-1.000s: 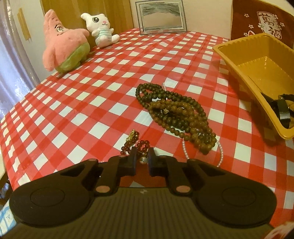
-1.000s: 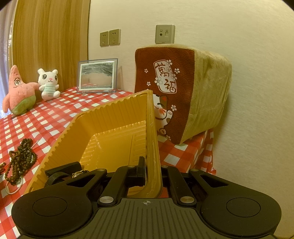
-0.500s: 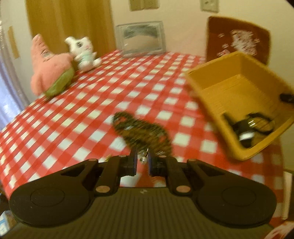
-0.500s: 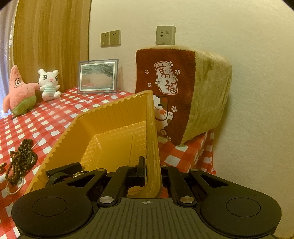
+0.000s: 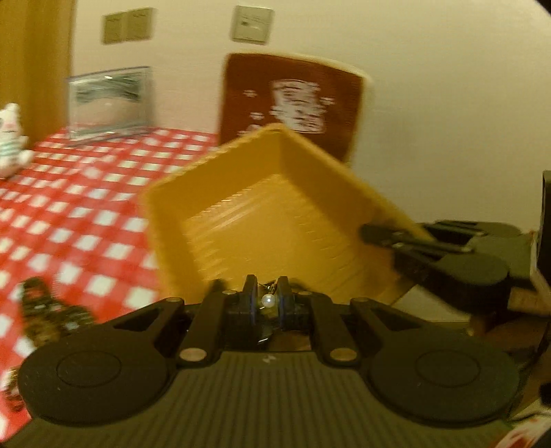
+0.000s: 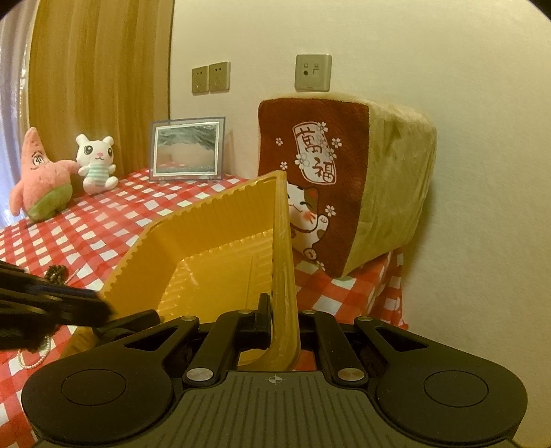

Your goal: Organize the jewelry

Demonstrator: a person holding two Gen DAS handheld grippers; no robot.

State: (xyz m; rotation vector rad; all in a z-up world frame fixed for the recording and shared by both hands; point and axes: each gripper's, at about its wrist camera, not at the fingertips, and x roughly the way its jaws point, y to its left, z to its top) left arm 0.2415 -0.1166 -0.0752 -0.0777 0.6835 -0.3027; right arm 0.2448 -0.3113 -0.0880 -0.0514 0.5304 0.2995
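Left gripper [image 5: 264,300] jaws pinch pearl piece [image 5: 267,301] | right gripper [image 6: 283,324] jaws clamp tilted yellow tray [image 6: 213,224] wall | I release only once over tray floor.

Warm, yellowish indoor light fills both views, fairly dim, with no hard shadows. The left wrist view is smeared by motion blur: the tray [image 5: 275,213], the checked cloth [image 5: 69,213] and the wall sockets [image 5: 253,24] all lose their edges, while the black gripper body at the bottom stays crisp. The right wrist view is sharp throughout. Both show fisheye bending, with dark corners at the frame's rim. A pale glow lies on the curtain [image 6: 10,103] at far left.
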